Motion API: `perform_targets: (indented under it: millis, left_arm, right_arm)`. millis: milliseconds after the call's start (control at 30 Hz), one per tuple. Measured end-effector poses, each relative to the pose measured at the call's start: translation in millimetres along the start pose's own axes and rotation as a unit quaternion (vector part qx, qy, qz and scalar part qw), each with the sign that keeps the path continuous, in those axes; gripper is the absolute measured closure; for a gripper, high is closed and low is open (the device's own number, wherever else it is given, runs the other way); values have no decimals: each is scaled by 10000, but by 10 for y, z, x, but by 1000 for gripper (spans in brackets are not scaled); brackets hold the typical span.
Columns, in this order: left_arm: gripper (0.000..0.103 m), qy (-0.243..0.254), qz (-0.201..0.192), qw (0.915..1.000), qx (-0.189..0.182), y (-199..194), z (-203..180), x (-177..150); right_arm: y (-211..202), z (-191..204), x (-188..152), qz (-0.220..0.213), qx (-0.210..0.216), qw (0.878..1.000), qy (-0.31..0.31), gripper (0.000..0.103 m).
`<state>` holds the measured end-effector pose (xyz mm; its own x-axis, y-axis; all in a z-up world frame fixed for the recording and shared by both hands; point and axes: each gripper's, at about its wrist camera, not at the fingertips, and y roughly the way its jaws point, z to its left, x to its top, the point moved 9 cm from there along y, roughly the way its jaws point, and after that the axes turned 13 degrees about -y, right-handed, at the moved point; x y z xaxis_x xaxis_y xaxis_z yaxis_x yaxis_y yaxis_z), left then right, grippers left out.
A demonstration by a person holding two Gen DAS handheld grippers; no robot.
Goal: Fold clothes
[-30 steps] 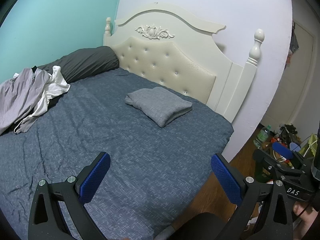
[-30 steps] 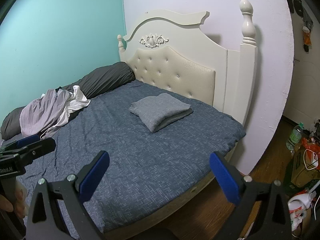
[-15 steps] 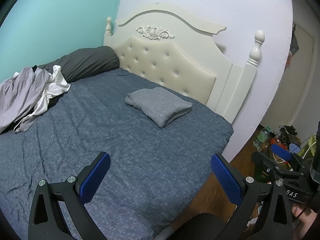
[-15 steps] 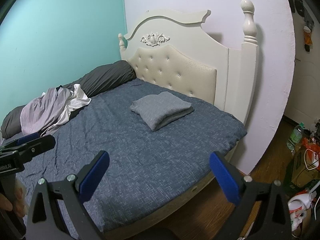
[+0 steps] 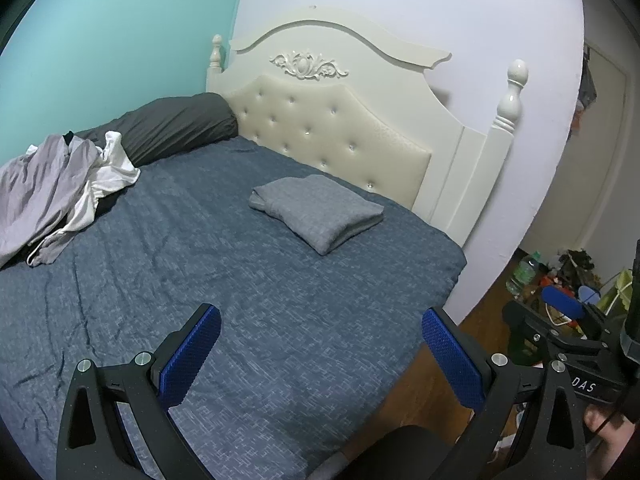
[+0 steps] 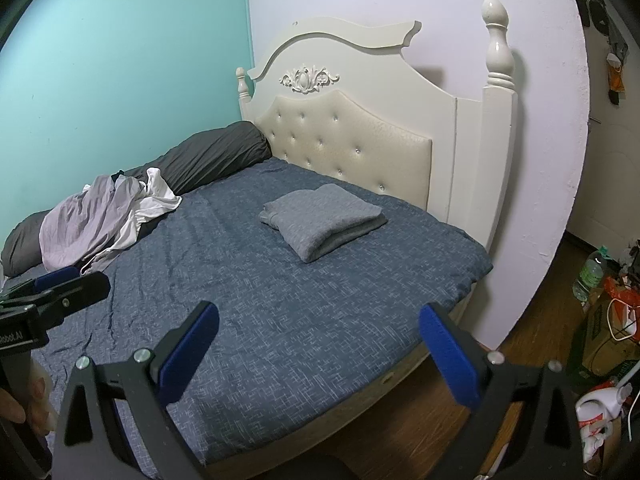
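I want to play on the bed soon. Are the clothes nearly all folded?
Not yet. One grey garment lies folded near the headboard. Both grippers, left and right, are open and hold nothing. A crumpled pile by the dark pillow is unfolded.

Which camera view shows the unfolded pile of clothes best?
The right wrist view: the pile of clothes lies whole against the dark pillow. In the left wrist view, the pile sits at the left edge, partly cut off.

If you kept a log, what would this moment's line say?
left gripper: open, empty | right gripper: open, empty | folded grey garment: on bed near headboard | unfolded pile: by dark pillow, untouched
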<state>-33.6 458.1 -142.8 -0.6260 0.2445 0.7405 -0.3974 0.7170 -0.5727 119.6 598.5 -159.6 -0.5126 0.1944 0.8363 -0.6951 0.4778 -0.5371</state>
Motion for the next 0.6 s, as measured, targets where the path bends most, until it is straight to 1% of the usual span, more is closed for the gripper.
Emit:
perform_targets:
  millis: [600]
  left_arm:
    - [1, 38, 47, 10000, -74, 20, -37, -32]
  right_arm:
    - [9, -1, -24, 11, 14, 10000, 6, 2]
